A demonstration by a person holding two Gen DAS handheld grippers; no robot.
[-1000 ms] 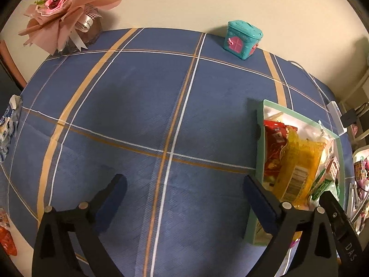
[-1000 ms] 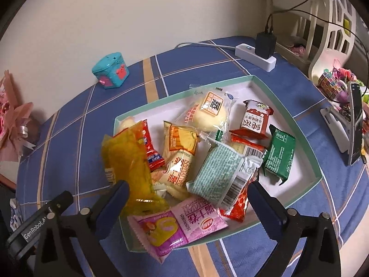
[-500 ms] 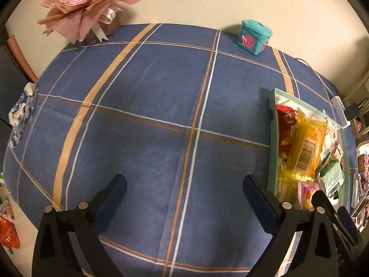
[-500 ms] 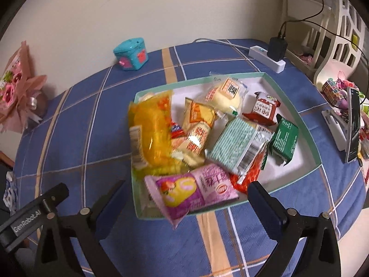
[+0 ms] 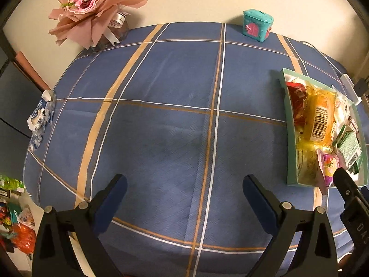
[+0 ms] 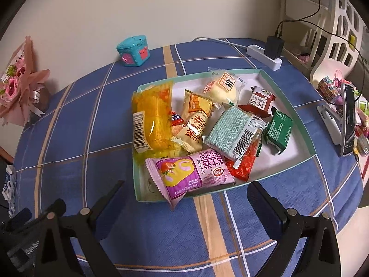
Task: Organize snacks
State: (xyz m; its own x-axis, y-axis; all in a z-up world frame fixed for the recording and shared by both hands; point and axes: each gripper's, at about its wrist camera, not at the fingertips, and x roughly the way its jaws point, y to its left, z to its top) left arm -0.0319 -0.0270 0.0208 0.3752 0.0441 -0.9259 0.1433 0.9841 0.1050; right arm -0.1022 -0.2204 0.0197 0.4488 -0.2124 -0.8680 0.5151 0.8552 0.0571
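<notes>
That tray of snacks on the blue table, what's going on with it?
A person holds a gripper in each hand and is sorting snacks. Right now nothing is being held: the left gripper hangs open over bare tablecloth, and the right gripper is open just in front of the tray. The snacks lie piled in the tray, with a pink packet poking over its near rim, closest to the right gripper. A yellow bag lies at the tray's left side. No sorting shows yet.
</notes>
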